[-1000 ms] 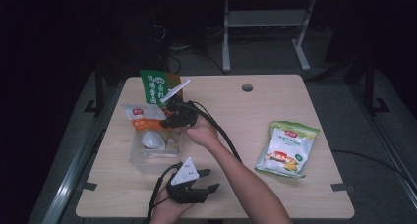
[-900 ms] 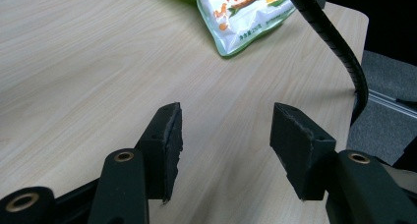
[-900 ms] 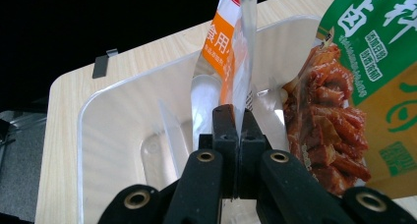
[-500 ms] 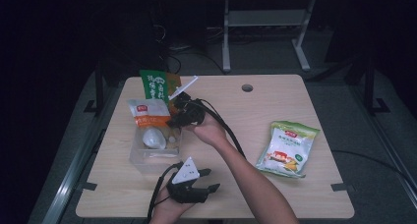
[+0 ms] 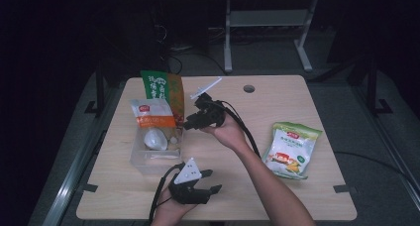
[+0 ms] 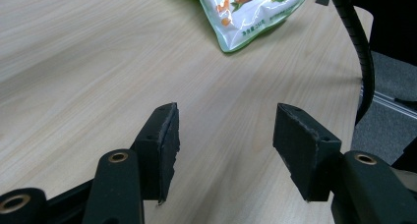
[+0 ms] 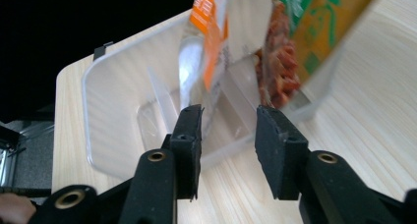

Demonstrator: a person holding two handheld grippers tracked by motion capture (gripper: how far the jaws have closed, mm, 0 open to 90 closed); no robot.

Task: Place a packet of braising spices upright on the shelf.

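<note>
**High view: right gripper beside the clear bin, both sets of jaws spread**

High view showed the wooden table (image 5: 297, 186) filling the middle of the frame. Left of centre sat a clear plastic bin (image 5: 141, 161) holding two pouches upright: a white pouch with an orange band (image 5: 152, 122) at the front, and a green and orange pouch (image 5: 162, 89) behind it, toward the top of the frame. The green pouch carried white characters, too small to read. The orange band also bore writing that could not be made out.

The right gripper (image 5: 190, 123) hung just right of the bin, at centre frame, its tips pointing left toward the pouches. In the right gripper view its jaws (image 7: 226, 130) stood apart with nothing between them, the bin wall (image 7: 118, 86) and the orange-banded pouch (image 7: 206, 47) right ahead; whether the tips touched the bin could not be told. Red printed contents showed on the green pouch (image 7: 300, 32) at the upper right of that view.

The left gripper (image 5: 208, 181) rested low at bottom centre, on the table's near edge. Its own view showed the jaws (image 6: 226, 135) wide apart over bare wood, gripping nothing.

A third pouch, green-edged with a food picture (image 5: 289, 149), lay flat at the right of the high view, well apart from both grippers; its lettering was illegible.
</note>
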